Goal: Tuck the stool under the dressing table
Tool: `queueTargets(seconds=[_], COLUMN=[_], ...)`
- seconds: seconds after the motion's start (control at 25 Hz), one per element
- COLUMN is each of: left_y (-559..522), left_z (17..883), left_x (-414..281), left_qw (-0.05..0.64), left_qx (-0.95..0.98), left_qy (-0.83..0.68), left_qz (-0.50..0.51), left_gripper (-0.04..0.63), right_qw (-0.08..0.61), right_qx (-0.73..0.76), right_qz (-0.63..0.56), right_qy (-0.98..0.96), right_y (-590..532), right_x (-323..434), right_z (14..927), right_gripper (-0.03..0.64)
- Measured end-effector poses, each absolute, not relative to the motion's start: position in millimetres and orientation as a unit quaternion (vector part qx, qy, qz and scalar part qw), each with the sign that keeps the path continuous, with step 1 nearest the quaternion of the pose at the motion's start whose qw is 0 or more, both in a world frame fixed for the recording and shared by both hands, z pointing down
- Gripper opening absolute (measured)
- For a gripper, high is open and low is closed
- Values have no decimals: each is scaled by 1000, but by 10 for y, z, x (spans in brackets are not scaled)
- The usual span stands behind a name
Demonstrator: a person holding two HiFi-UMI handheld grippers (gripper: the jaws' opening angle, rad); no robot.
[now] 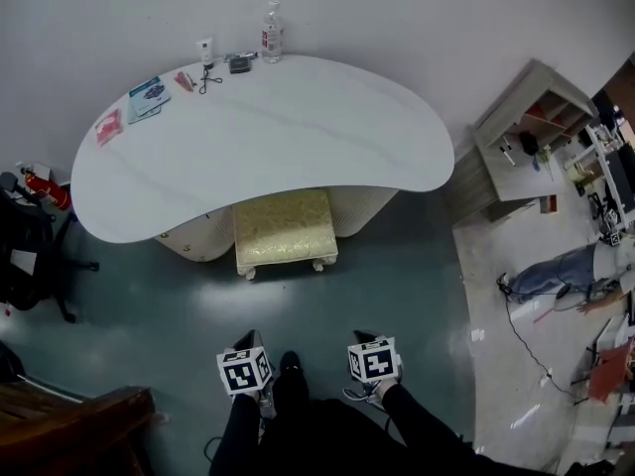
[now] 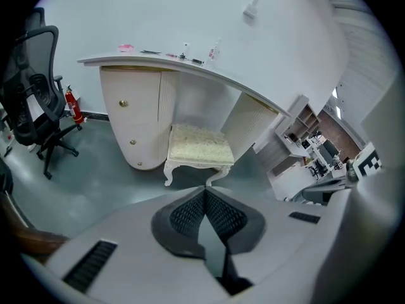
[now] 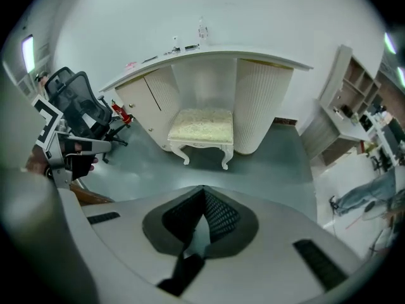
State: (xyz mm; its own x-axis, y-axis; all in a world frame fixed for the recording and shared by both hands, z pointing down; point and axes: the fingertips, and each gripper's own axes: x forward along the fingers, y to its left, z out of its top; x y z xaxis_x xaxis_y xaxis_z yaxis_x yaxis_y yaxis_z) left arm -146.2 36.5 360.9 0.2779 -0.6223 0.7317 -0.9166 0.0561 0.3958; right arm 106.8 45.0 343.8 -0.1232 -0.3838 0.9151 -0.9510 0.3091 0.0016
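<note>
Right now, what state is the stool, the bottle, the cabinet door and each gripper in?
Stool: upright, rear part under the dressing table, front sticking out.
Bottle: upright.
Cabinet door: shut.
Left gripper: fingers together, empty.
Right gripper: fingers together, empty.

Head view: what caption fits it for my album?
Cream cushioned stool partly under the white curved dressing table; left tongs and right tongs shut, not touching it.
</note>
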Motion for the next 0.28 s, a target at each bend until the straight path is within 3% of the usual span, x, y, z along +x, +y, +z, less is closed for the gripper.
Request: queueTargets(seconds=[0.28], left_y=[373], left_z=[3830], left_x=[-1767], left_qw=[445], left_qx=[669], left_qy=[-574], left_qz=[160], left_gripper=[8], right_qw=[421], right_qx=[513], right_qz=[314], right_qy=[-679], right_y=[348], right_x=[888], right_z=[3525], right_gripper=[3])
